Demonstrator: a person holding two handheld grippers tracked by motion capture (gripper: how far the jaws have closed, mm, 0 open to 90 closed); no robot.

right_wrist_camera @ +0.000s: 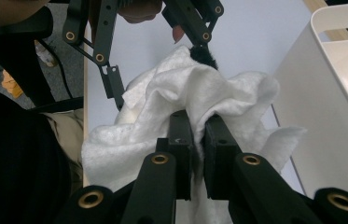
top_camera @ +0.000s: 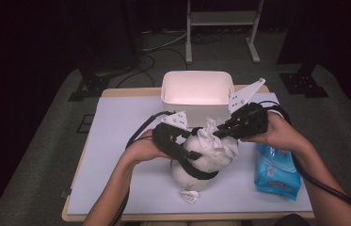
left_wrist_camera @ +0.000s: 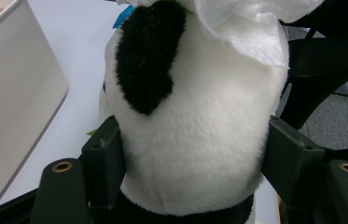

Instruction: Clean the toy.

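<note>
Black-and-white plush panda (top_camera: 201,160) on the pale table cover (top_camera: 116,141), just in front of the white bin (top_camera: 196,92), taken here as landmark. High view: left gripper (top_camera: 185,150) clamped round the panda from the bin's left-front side, jaws on either flank of the toy. Right gripper (top_camera: 220,131) coming in from the bin's right-front, nipped onto a white wipe (top_camera: 211,134) draped over the panda's top. Blue wipe packet (top_camera: 276,172) flat on the cover, further forward of the bin and right of the panda. Small tag (top_camera: 189,197) at the panda's base.

Left gripper view: jaws spread wide and pressed against both sides of the panda (left_wrist_camera: 195,140), fur bulging between the pads (left_wrist_camera: 104,156). Black ear patch above, wipe (left_wrist_camera: 251,28) over the crown. Bin wall (left_wrist_camera: 13,93) just beside, at left.

Right gripper view: jaws nearly closed, a fold of wipe (right_wrist_camera: 185,98) pinched between the pads (right_wrist_camera: 181,140). Left gripper (right_wrist_camera: 157,56) beyond the wipe. Bin (right_wrist_camera: 330,102) close at right.
</note>
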